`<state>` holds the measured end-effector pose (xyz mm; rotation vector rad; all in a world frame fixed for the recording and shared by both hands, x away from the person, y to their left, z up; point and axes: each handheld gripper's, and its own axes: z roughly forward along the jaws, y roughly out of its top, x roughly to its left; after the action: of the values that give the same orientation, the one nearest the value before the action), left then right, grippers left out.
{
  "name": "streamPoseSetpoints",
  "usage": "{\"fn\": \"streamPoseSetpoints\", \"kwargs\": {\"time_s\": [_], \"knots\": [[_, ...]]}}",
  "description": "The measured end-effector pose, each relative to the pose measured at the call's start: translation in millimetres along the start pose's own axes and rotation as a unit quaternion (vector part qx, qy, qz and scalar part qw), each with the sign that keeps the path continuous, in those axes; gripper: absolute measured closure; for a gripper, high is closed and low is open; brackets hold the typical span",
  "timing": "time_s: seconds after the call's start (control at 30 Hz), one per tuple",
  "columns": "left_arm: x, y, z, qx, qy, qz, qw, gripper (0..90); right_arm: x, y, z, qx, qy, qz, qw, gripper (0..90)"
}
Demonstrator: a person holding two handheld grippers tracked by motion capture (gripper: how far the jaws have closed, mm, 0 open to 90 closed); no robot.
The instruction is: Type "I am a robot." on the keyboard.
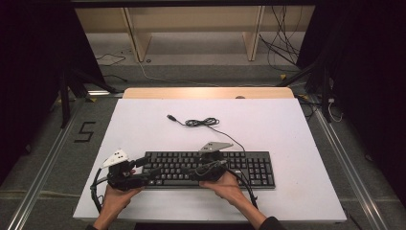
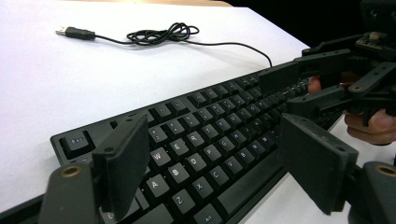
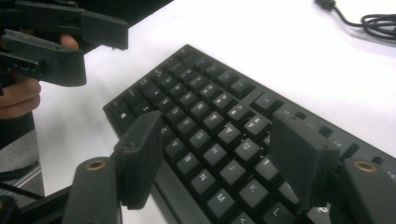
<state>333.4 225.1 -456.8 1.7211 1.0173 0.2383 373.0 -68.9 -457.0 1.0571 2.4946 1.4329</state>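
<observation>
Keyboards: one black keyboard (image 1: 210, 168), lying flat on the white counter (image 1: 268, 129), long side parallel to the counter's near edge.
Cables: one thin black cable (image 1: 225, 134) running from the keyboard's far edge to a loose coil (image 1: 201, 122) beyond it, ending in one USB plug (image 1: 170, 117) left of the coil.
Grippers: two, each held in one hand.
Left gripper (image 1: 146, 165): at the keyboard's left end, over the left-hand letter keys; in the left gripper view (image 2: 212, 161) its jaws stand wide apart with nothing between them, the keys showing in the gap.
Right gripper (image 1: 203, 170): over the keyboard's middle, pointing toward the left gripper; in the right gripper view (image 3: 215, 156) its jaws are likewise spread wide and hold nothing.
Contact: whether either gripper's jaws touch the keys is not clear; they appear to hang just above them.
Hands: left hand (image 1: 117, 191) at the keyboard's near left corner, right hand (image 1: 225, 184) at its near edge.
Open room: bare counter beyond the keyboard on both sides of the cable, and to the keyboard's right.
Edges: a narrow strip of counter lies between the keyboard and the near edge.
</observation>
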Motion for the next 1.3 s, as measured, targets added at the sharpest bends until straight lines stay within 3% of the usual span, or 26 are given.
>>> {"fn": "streamPoseSetpoints", "kwargs": {"time_s": [0.33, 0.7, 0.93, 1.03, 1.3], "knots": [[0.1, 0.2, -0.5, 0.000, 0.000, 0.001, 1.0000, 25.0, -10.1, 2.1, -9.6, -0.007, -0.013, 0.007, 0.9999, 35.0], [-0.2, 0.2, -0.4, -0.001, 0.001, 0.001, 1.0000, 25.0, -23.7, 0.8, -16.5, 0.004, -0.054, 0.011, 0.9985, 66.8], [-0.4, 0.1, -0.3, 0.000, 0.001, 0.002, 1.0000, 25.0, -25.8, -1.3, -13.6, 0.022, -0.062, 0.007, 0.9978, 85.8], [-0.4, 0.2, -0.3, -0.001, 0.001, 0.002, 1.0000, 25.0, -26.3, -2.4, -11.1, 0.031, -0.066, 0.008, 0.9973, 90.0], [-0.5, 0.1, -0.2, 0.000, 0.001, 0.002, 1.0000, 25.0, -27.9, -5.2, -1.9, 0.049, -0.071, 0.006, 0.9963, 90.0]]}}
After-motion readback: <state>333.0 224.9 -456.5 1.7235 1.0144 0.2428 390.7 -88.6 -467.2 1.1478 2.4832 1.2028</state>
